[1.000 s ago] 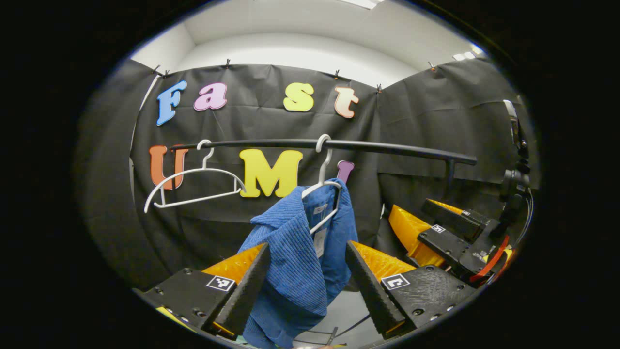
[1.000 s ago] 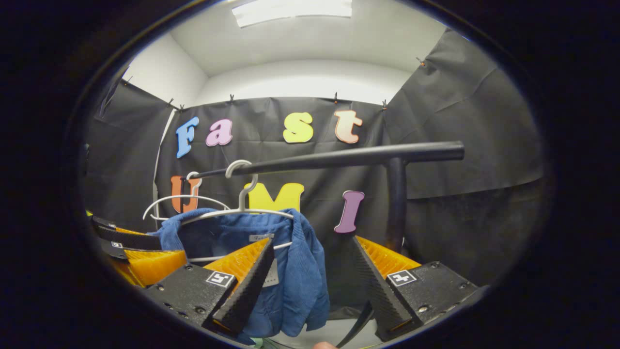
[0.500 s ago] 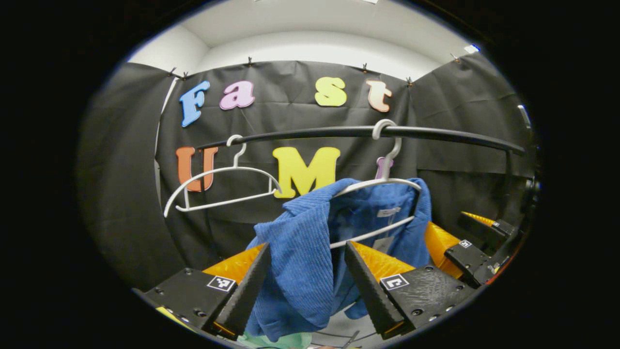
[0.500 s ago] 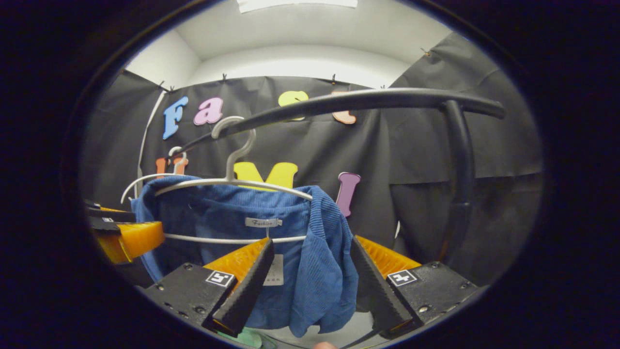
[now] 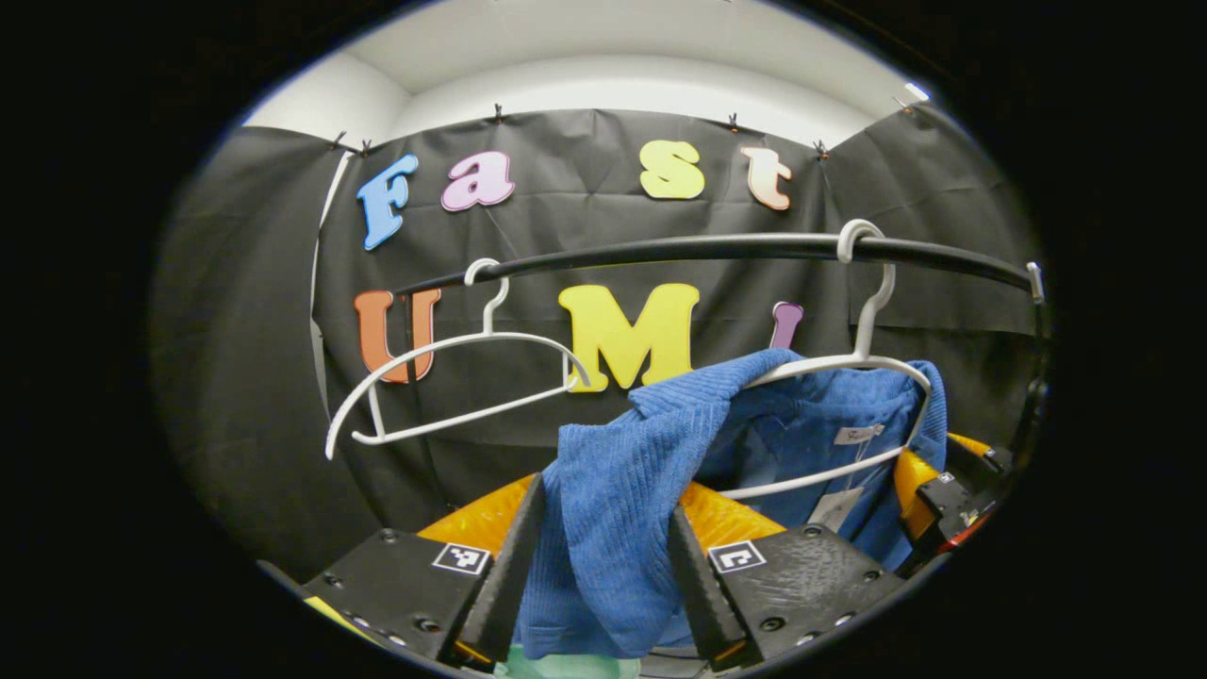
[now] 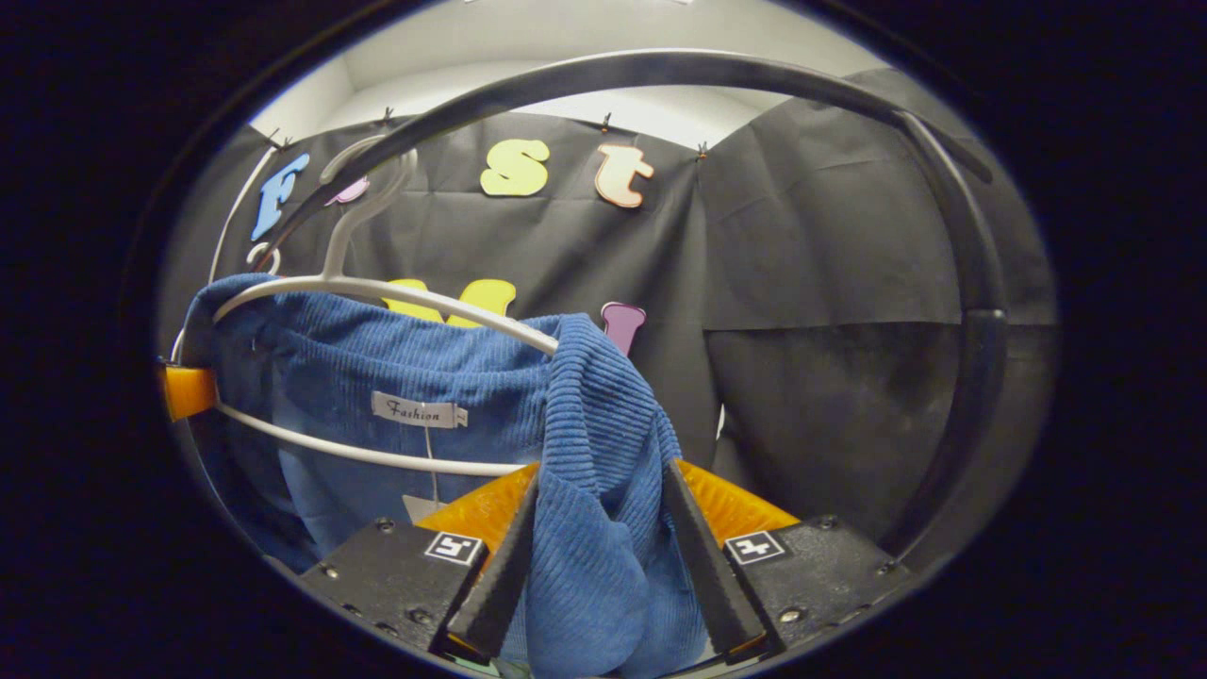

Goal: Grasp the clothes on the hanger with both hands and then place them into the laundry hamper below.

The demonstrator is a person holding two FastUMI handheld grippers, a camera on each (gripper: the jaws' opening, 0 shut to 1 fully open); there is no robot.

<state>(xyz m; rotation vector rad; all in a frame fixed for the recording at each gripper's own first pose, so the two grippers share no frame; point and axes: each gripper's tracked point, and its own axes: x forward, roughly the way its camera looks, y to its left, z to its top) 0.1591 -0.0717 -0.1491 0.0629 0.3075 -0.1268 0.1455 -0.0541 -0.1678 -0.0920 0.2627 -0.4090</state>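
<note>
Left gripper view has the left gripper (image 5: 596,575) clamping the blue garment (image 5: 613,528) at 6 o'clock; the right gripper (image 6: 599,566) pinches its other shoulder. It hangs on the hanger (image 6: 396,294); lifting off and hamper placement remain.

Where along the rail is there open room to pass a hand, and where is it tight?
Free: the stretch of rail between the bare hanger and the loaded hanger, above the blue garment. Crowded: both garment shoulders, with fabric filling the left gripper and the right gripper.
</note>
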